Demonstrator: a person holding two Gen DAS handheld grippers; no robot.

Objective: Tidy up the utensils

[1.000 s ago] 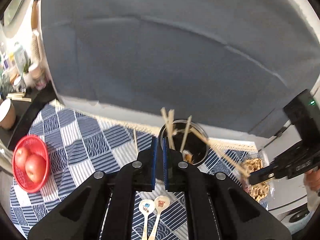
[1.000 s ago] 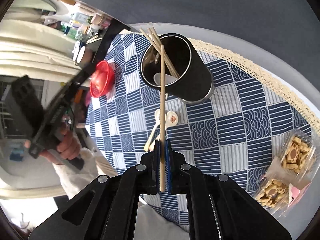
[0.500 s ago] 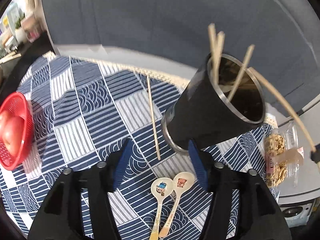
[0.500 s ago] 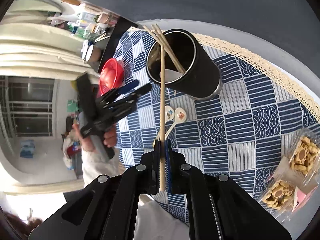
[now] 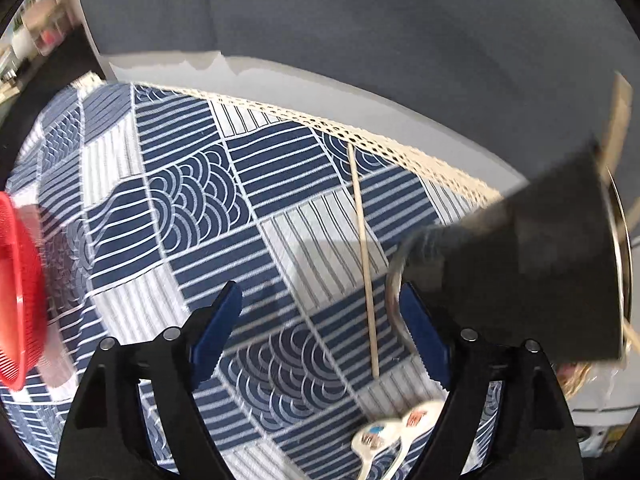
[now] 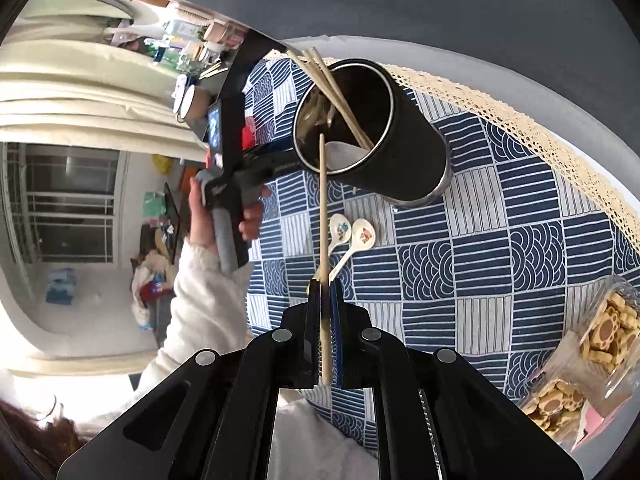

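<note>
In the left wrist view my left gripper hangs close over the cloth, its jaws opening wide with nothing gripped. A loose wooden chopstick lies on the cloth between and beyond the fingers, just left of the black metal cup. Two painted ceramic spoons lie near the right finger. In the right wrist view my right gripper is shut on another chopstick, whose tip reaches the mouth of the cup. The cup holds several chopsticks and a white spoon. The left gripper shows left of the cup, in a hand.
A blue-and-white patterned tablecloth with a lace edge covers the table. A red basket stands at the left. A clear box of paw-shaped cookies sits at the right. A grey backdrop rises behind the table.
My left gripper has gone from shut to wide open and dropped toward the cloth left of the cup. The right gripper keeps its chopstick, barely moved.
</note>
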